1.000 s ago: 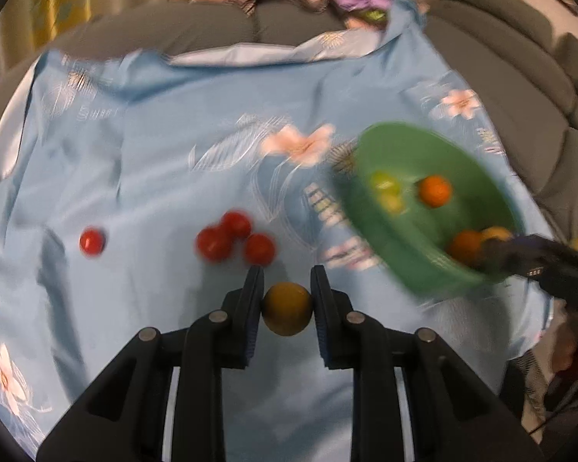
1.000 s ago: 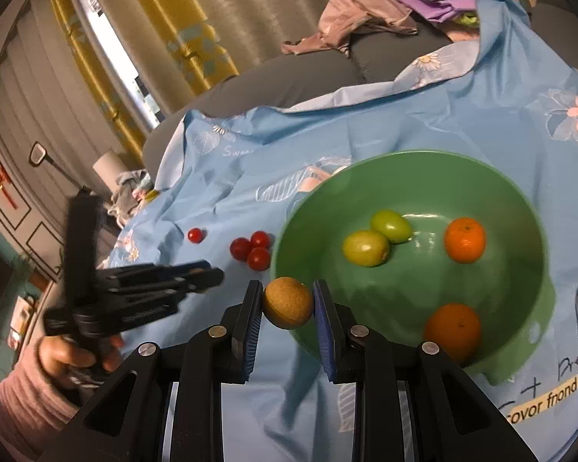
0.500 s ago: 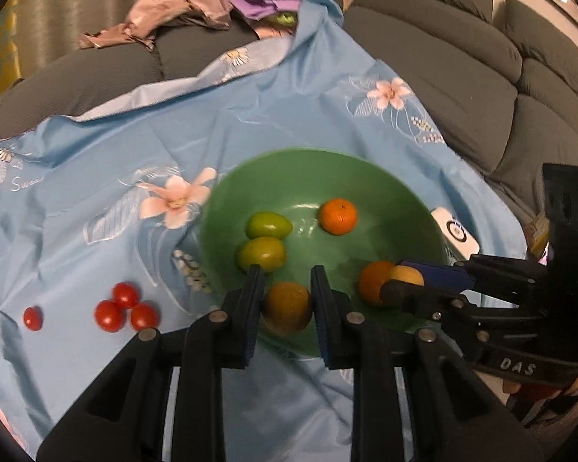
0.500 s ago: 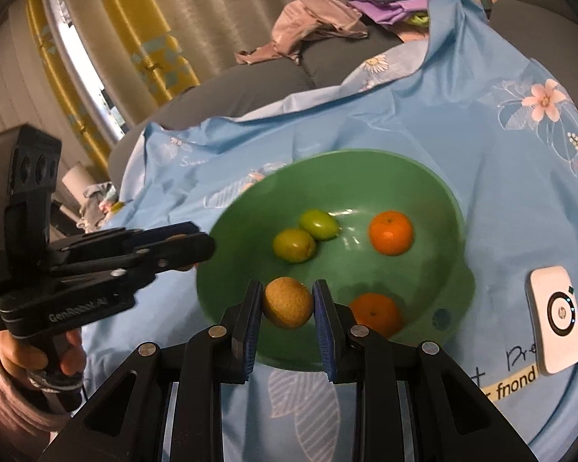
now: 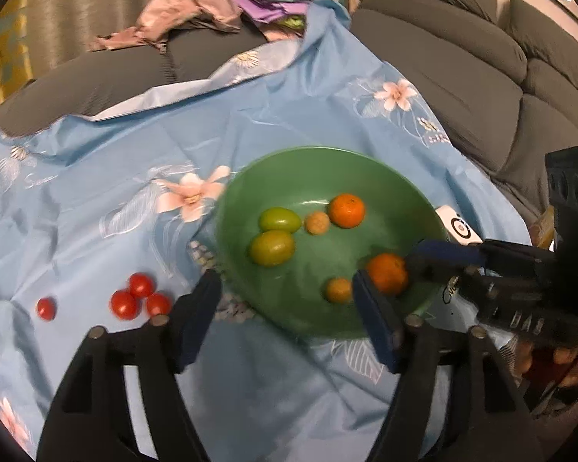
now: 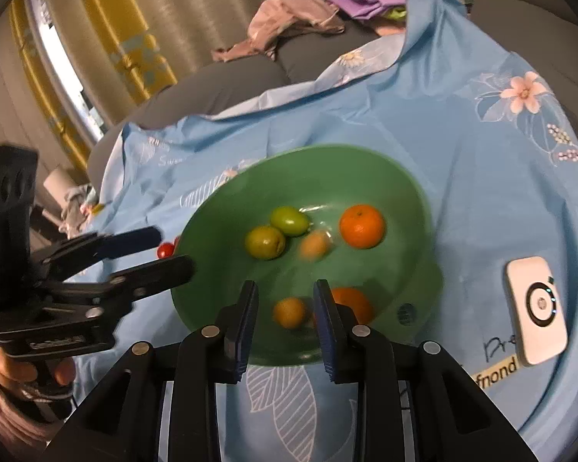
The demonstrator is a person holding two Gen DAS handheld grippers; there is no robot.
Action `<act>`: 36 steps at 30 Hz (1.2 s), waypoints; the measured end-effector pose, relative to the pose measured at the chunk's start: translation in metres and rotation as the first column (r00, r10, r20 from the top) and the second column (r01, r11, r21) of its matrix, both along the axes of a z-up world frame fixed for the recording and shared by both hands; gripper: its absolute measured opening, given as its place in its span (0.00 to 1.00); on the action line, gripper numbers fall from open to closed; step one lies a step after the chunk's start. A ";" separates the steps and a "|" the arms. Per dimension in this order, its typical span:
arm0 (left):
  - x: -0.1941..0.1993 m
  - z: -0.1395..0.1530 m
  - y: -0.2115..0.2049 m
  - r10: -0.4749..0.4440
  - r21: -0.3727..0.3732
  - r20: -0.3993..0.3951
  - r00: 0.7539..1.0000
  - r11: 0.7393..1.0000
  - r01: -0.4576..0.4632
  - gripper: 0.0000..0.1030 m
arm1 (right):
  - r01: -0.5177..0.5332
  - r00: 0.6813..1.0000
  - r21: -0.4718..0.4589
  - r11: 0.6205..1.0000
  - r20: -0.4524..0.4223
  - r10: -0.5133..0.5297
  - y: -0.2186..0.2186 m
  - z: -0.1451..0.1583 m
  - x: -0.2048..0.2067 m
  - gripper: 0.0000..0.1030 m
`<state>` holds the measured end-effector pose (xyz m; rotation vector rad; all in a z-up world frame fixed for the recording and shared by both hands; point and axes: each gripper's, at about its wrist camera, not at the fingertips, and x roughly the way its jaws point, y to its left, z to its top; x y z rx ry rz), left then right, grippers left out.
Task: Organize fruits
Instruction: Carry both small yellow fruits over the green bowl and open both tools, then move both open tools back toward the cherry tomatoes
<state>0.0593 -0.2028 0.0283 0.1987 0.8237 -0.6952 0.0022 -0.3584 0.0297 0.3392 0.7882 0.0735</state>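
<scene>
Both hand-held grippers now spread empty, tan fruits (image 5: pixel 317 223) dropped into green bowl (image 5: pixel 385 177), floral blue cloth (image 5: pixel 250 115), grey sofa (image 5: pixel 481 88)

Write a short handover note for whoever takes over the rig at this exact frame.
Left gripper: open, empty, at the near rim of the green bowl.
Right gripper: open, empty, over the bowl.
Done: two oranges, two green fruits and two small yellow-brown fruits lie in the bowl.
Left: four cherry tomatoes sit on the blue cloth, left of the bowl.
</scene>
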 end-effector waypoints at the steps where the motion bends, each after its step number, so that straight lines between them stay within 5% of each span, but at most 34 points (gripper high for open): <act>1: -0.004 0.001 0.009 0.015 -0.004 0.000 1.000 1.000 -0.015 0.76 | 0.010 1.000 0.007 1.000 0.006 -0.010 -0.003 0.002 -0.003 0.28; 6: -0.023 -0.008 0.057 0.114 -0.052 -0.079 0.990 0.992 -0.118 0.79 | 0.058 0.998 0.029 0.998 0.026 -0.058 -0.015 0.012 -0.016 0.29; 12: -0.047 -0.016 0.099 0.219 -0.053 -0.137 0.966 0.972 -0.228 0.85 | -0.020 1.000 0.030 0.999 0.025 0.019 0.015 0.019 -0.022 0.29; 20: -0.068 -0.009 0.132 0.253 -0.142 -0.229 0.940 0.947 -0.289 0.95 | -0.176 0.984 -0.007 0.984 0.026 0.176 0.075 0.027 -0.025 0.29; 27: -0.084 0.011 0.156 0.317 -0.263 -0.175 0.932 0.897 -0.354 0.99 | -0.262 0.965 -0.031 0.965 0.020 0.263 0.106 0.028 -0.028 0.29; 32: -0.087 0.012 0.159 0.345 -0.215 -0.144 0.928 0.904 -0.369 1.00 | -0.295 0.955 -0.037 0.955 0.018 0.296 0.118 0.027 -0.031 0.29; 36: -0.083 -0.001 0.168 0.301 -0.252 -0.262 0.917 0.896 -0.366 1.00 | -0.316 0.949 -0.039 0.948 0.000 0.316 0.126 0.021 -0.029 0.29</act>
